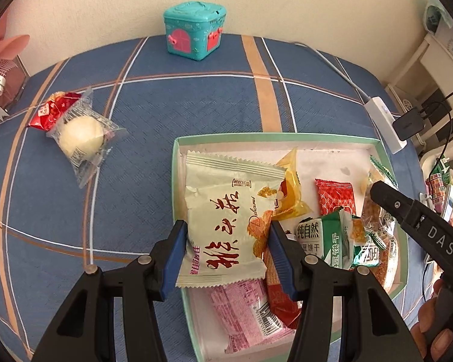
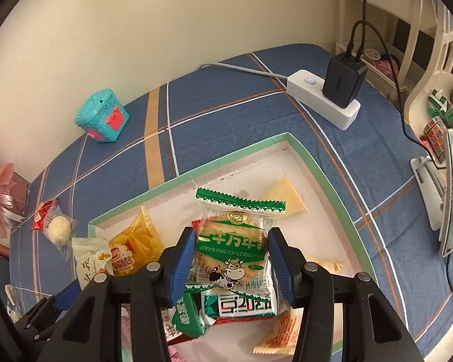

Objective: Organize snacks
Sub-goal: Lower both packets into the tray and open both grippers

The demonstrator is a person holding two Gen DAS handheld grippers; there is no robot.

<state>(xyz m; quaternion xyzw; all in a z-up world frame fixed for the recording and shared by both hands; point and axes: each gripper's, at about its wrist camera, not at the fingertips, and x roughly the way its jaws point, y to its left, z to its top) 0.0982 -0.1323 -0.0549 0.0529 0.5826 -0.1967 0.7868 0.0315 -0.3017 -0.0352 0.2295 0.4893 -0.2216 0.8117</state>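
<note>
- The left tongs [image 1: 226, 256] are clamped on a cream snack packet [image 1: 226, 220] by its two side edges, blue pads pressing on either side of its near half. The packet hangs over the near-left corner of the green-rimmed box [image 1: 175, 181].
- Its long axis runs near to far, straight out from the left tongs, with one crimped seal toward the tongs and the other pointing at the far wall of the box. The printed face is up.
- The right tongs [image 2: 231, 267] grip a green-and-clear cracker packet [image 2: 238, 241] the same way, by its side edges. Its green crimped top points away toward the box's far corner, long axis again in line with the tongs, and the round cracker shows flat-on.
- That packet sits above the pile in the right half of the box, over a green-and-white wrapper [image 2: 241, 304] and orange-printed packets.
- Relation that matters, as I judge it: each packet already lies over the box floor, so the next move is mostly downward and a release, not a carry sideways.
- Free white floor lies at the far side of the box, beyond both packets.
- Outside the box, on the blue plaid bed cover [image 1: 166, 105], a clear-wrapped round cake [image 1: 81, 135] rests against a red packet [image 1: 49, 110], far left. The left tongs are the nearer pair to them.
- A teal toy box [image 1: 194, 31] stands by the wall.
</note>
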